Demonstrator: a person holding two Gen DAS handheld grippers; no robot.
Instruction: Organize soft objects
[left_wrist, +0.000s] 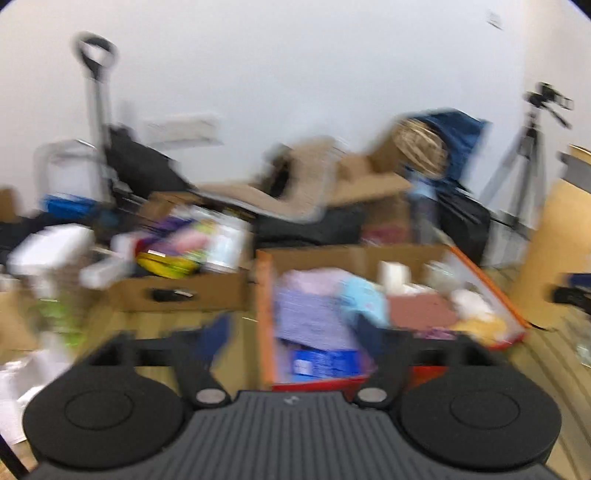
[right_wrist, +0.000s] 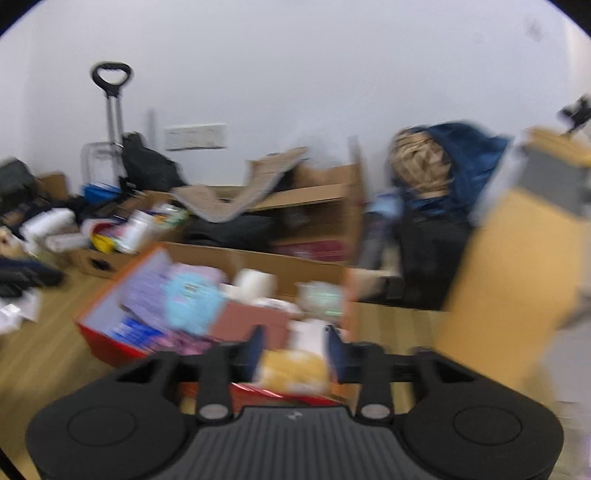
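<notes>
Both grippers (left_wrist: 291, 332) (right_wrist: 295, 343) apart, prob. empty, over box (left_wrist: 264, 314).

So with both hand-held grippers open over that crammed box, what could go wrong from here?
1. The orange-edged box looks piled high; a soft item such as the yellow one could spill onto the floor.
2. The right hand-held gripper and left hand-held gripper face tightly packed items, so either may pinch two at once.
3. Blurred frames make targeting uncertain.
</notes>
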